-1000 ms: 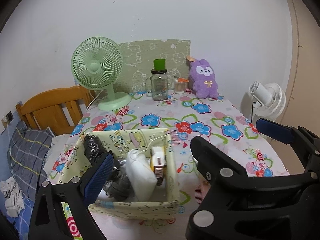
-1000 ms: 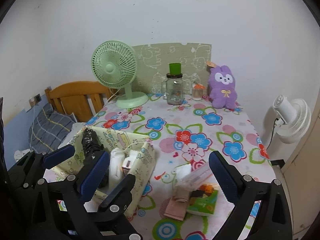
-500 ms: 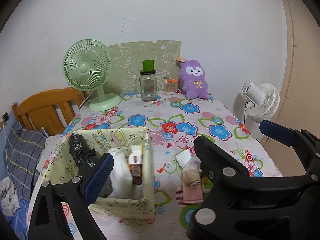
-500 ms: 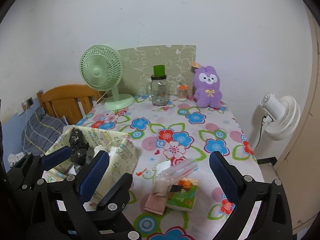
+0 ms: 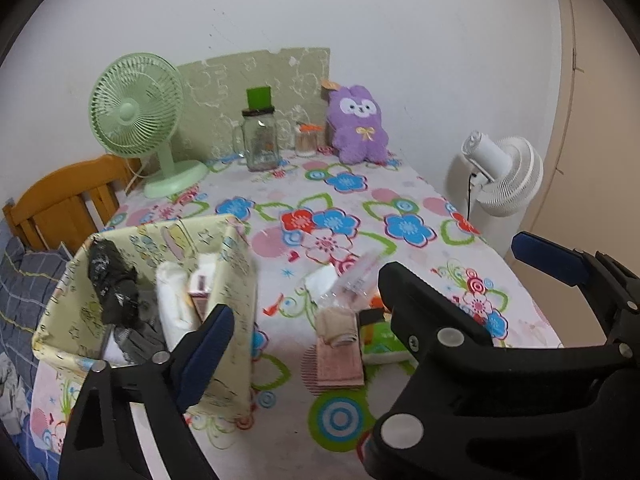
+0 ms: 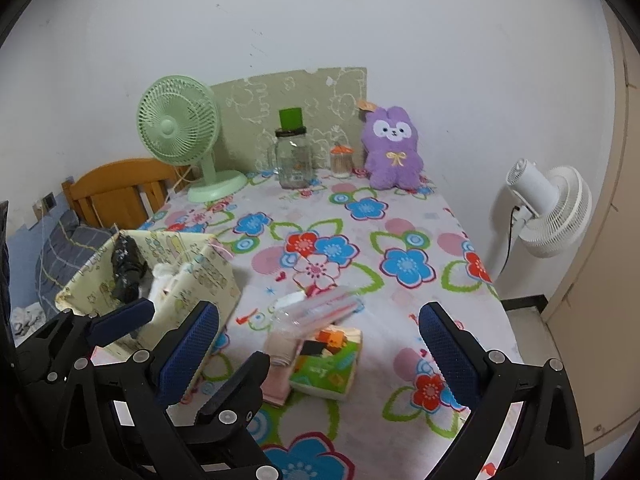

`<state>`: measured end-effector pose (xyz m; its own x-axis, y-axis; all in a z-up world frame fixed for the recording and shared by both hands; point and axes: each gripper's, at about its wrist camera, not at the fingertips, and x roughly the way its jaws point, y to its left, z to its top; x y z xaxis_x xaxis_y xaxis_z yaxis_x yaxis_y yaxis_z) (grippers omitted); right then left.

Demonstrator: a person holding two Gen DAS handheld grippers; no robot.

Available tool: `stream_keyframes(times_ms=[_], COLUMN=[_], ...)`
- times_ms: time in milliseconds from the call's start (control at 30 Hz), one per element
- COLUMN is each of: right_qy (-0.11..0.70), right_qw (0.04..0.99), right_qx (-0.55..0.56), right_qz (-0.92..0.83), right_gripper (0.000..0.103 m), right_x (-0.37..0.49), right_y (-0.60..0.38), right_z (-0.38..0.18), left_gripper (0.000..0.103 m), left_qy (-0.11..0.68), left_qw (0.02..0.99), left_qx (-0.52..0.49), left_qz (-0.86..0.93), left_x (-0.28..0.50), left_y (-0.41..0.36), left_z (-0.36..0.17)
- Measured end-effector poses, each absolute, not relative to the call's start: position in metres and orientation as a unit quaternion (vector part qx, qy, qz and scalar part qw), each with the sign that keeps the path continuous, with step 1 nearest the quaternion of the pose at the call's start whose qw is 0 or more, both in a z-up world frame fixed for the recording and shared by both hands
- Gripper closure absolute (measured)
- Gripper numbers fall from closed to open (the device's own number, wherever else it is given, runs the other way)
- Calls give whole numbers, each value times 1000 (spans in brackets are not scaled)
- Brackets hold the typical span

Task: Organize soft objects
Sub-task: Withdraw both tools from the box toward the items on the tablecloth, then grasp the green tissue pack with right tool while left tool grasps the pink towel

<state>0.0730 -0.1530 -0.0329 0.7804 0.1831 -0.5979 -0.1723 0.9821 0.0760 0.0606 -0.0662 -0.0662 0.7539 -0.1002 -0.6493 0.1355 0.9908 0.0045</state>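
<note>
Both grippers point forward and downward over the flower-patterned tablecloth, side by side. The left gripper, black-framed with blue pads, stands wide apart with nothing between its fingers; its jaws have just been closing a little. The right gripper, of the same make, is also spread wide and holds nothing.

The hands that carry the grippers are out of view. In the left wrist view the right gripper's black frame covers the lower right of the table and part of the green tissue pack. The contents of the pale yellow printed fabric bin are only partly readable: a crumpled black bundle against its left wall, a white soft roll and a small carton whose label is too blurred to read. A clear plastic wrapper on top of the pile is smeared by motion blur.

The soft pile lies just right of the fabric bin, near the table's front edge: a rolled beige cloth on a folded pink towel, touching the tissue pack. In the right wrist view this pile sits between the right gripper's two fingers but beyond their tips, untouched. In the left wrist view it also lies between the left gripper's fingers, ahead of them. A purple plush rabbit sits well beyond the bin, at the far edge against the wall.
</note>
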Motion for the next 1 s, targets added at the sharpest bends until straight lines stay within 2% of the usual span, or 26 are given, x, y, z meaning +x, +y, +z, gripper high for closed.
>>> stream_keyframes(times_ms=[400, 633, 1000], right_qy=[347, 362, 388], right_qw=[934, 928, 917], right_qx=[20, 23, 19], right_qz=[82, 79, 91], right_gripper=[1, 1, 1], right_x=[82, 86, 92], right_y=[-170, -174, -165], right_z=[-60, -75, -98], left_gripper=[14, 22, 27], left_qy=[377, 399, 426], left_qw=[924, 914, 903], left_qx=[32, 31, 35], left_qz=[-64, -61, -51], left_x=[69, 72, 74], left_y=[-84, -86, -79], left_z=[-89, -105, -123])
